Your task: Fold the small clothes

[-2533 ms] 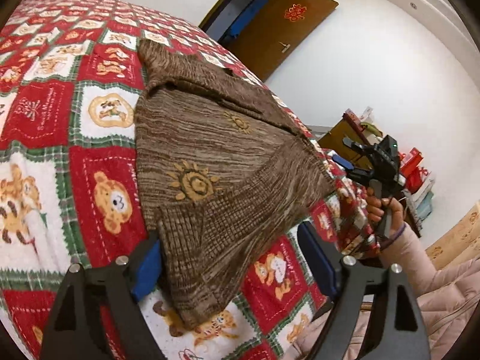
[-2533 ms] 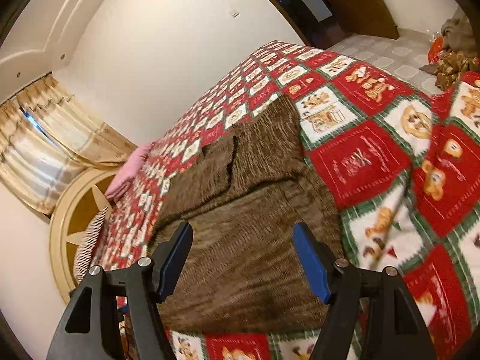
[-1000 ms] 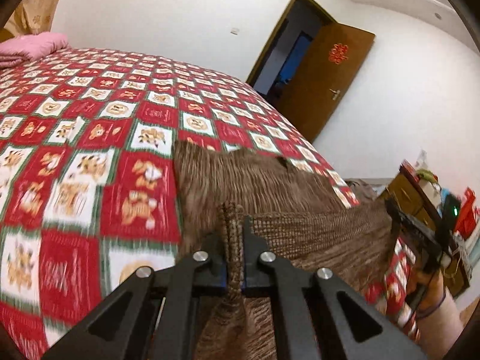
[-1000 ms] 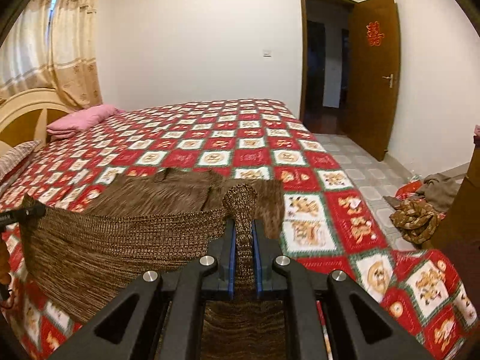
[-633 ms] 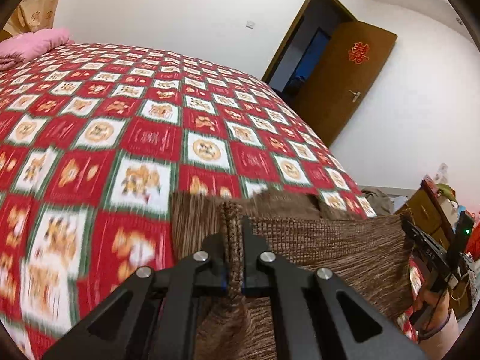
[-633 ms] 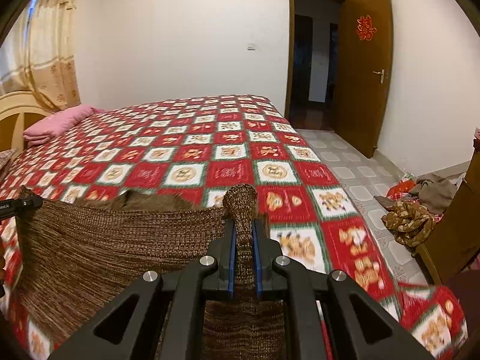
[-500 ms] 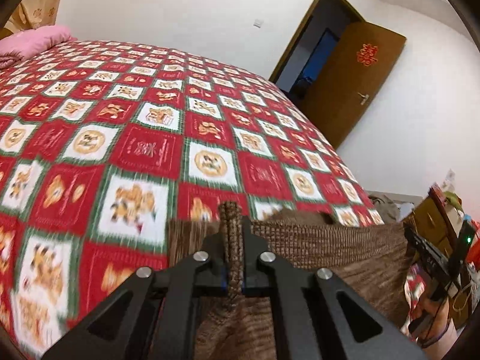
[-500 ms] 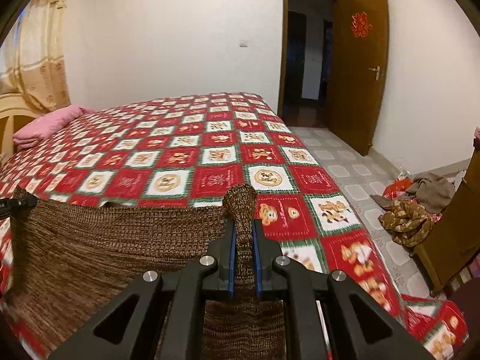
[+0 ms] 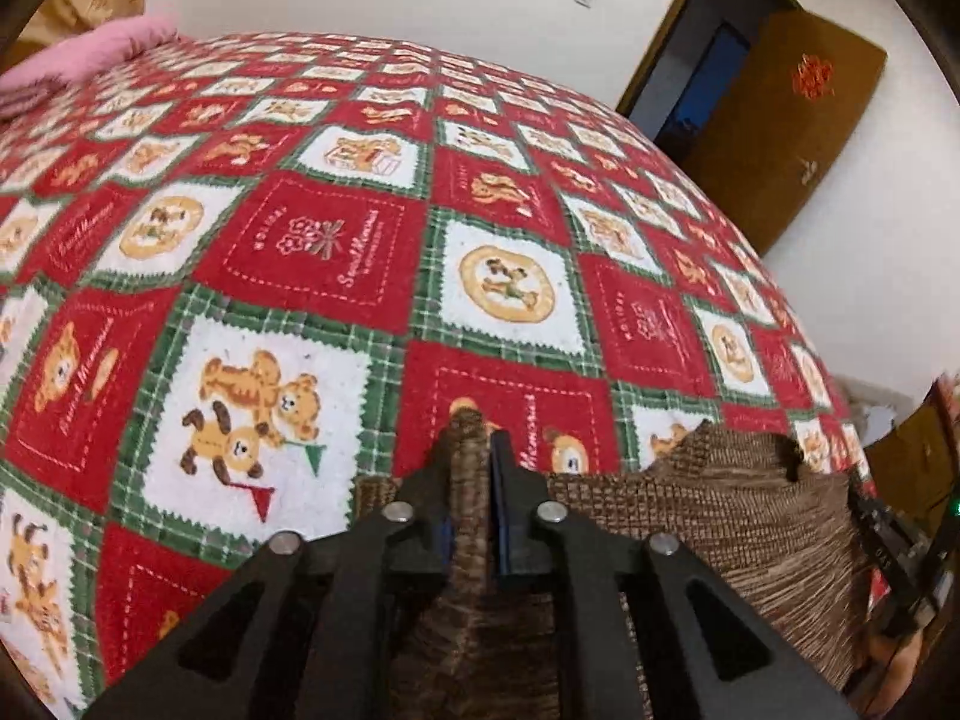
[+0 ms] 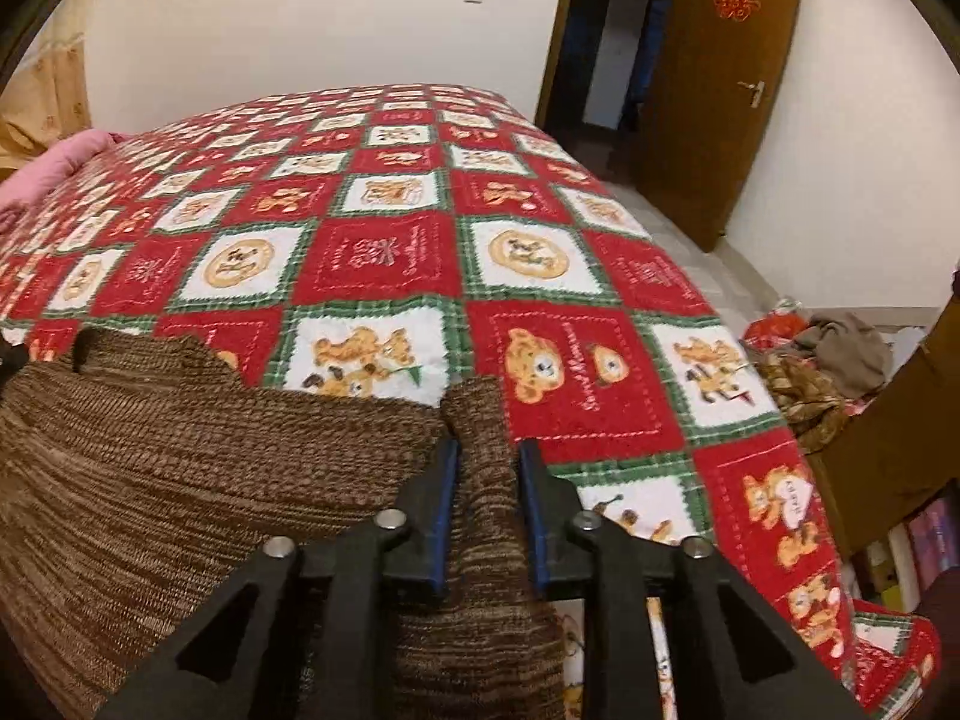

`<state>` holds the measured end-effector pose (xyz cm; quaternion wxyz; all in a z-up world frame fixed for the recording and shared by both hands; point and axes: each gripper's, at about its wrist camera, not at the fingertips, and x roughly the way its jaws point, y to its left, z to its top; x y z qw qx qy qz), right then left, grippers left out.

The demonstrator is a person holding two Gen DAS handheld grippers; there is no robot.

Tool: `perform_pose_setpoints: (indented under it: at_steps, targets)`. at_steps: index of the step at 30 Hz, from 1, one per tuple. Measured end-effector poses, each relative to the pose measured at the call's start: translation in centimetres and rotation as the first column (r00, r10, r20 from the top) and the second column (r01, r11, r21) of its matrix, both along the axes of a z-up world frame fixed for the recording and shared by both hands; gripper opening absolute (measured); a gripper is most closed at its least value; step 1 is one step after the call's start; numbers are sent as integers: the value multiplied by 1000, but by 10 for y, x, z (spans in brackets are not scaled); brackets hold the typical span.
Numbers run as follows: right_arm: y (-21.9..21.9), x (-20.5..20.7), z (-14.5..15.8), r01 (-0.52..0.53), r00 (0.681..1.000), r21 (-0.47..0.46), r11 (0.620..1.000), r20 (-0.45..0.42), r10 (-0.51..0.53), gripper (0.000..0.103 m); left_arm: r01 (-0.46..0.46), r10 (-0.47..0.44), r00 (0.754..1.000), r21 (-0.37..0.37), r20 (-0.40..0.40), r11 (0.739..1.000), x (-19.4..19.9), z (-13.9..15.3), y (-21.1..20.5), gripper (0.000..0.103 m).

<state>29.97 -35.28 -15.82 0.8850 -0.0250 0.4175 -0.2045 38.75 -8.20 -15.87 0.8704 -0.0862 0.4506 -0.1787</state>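
A brown knitted sweater (image 10: 180,468) lies on the red, white and green bear-patterned bedspread (image 10: 384,252), stretched between my two grippers. My left gripper (image 9: 471,450) holds a bunched corner of the sweater (image 9: 720,516). Its jaws are opening, and the knit still fills the narrow gap and touches both pads. My right gripper (image 10: 486,462) has the other corner between its blue pads. Its jaws are opening too, and the fabric stands loosely between them. Both grippers point down at the bed.
The bedspread (image 9: 300,252) runs far ahead to a pink pillow (image 9: 90,54) at the back left. A brown door (image 10: 714,90) stands ajar at the right. A pile of clothes (image 10: 840,348) lies on the tiled floor beside the bed, next to wooden furniture (image 9: 918,450).
Both grippers carried the sweater's edge forward over the bed and lowered it. The jaws, tightly shut half a second ago, have parted, the right more than the left.
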Motion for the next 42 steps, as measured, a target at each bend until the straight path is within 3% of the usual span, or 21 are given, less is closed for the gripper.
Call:
perform_pose_setpoints:
  at_steps: [1,3,4,5,6,9,14,18,20,22,28,35,39,42]
  targets:
    - [-4,-6,7,1,1000,34,999,18,-2,28,5,-5,1000,24,-6,1000,-3,5,1,22]
    - [-3,-29,28,42,992,42,998,119,-47,28,-2,3,1000,50,-16,999,-9,12,6,47]
    - [5,-51,45,66,977,9,998,204,-67,28,-2,3,1000,56,-11,998,-16,19,11,54]
    - [15,-63,53,68,968,-20,997,242,-61,28,-5,4,1000,72,10,997,-28,26,16,67]
    - [25,-75,60,59,964,-44,997,262,-45,28,-7,5,1000,90,31,996,-37,30,18,72]
    - [59,-106,61,-78,971,11,997,230,73,28,14,-25,997,159,67,987,-76,35,22,72]
    - [123,-145,28,-231,966,132,964,149,211,28,52,-59,998,168,36,984,-143,16,38,72]
    - [150,-158,-2,-244,968,131,961,97,232,28,28,-40,998,221,52,975,-172,5,37,72]
    - [156,-162,-17,-240,970,122,963,60,234,28,3,-28,996,290,84,957,-182,2,34,72]
    - [154,-166,-21,-247,968,112,963,81,239,29,-11,-22,995,327,97,945,-186,-1,32,72]
    - [143,-168,-23,-253,965,182,950,121,233,29,-51,6,991,333,136,941,-194,-6,36,75]
    - [144,-169,-23,-255,964,174,951,126,235,29,-71,33,992,328,119,942,-210,-5,42,77]
    - [144,-170,-22,-255,963,176,951,132,234,29,-77,52,994,296,94,952,-216,-3,54,91]
    - [144,-171,-22,-255,963,175,951,134,234,29,-93,76,994,260,73,961,-217,-8,64,92]
